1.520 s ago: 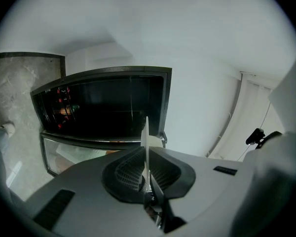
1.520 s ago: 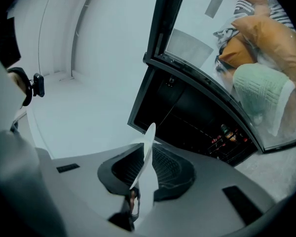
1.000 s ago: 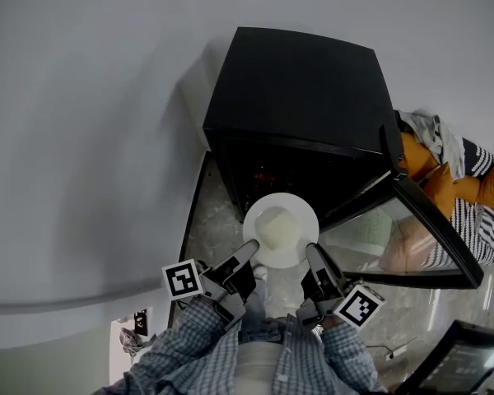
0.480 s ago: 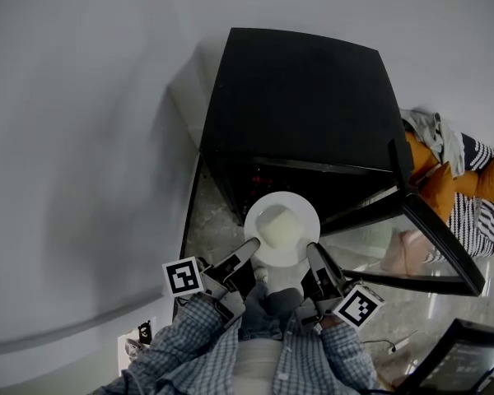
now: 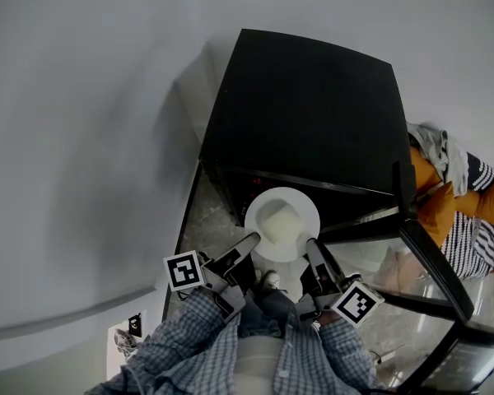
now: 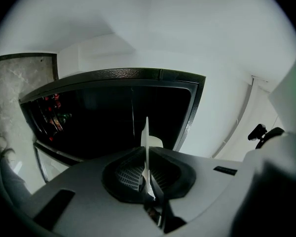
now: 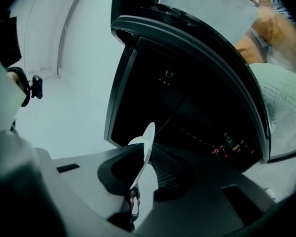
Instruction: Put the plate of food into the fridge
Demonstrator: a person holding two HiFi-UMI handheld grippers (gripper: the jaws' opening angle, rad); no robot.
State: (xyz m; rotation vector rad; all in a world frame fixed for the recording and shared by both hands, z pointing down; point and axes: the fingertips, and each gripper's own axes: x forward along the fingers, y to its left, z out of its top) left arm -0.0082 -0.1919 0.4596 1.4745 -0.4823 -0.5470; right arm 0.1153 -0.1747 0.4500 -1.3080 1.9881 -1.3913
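Just plate (image 5: 258, 225) at fridge (image 5: 309, 105) threshold.

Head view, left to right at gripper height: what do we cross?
left gripper → plate → right gripper → open fridge door

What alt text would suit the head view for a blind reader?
From above, a person holds a white plate of pale food by its rim, left claw and right claw clamped on opposite edges, in front of an open black fridge.
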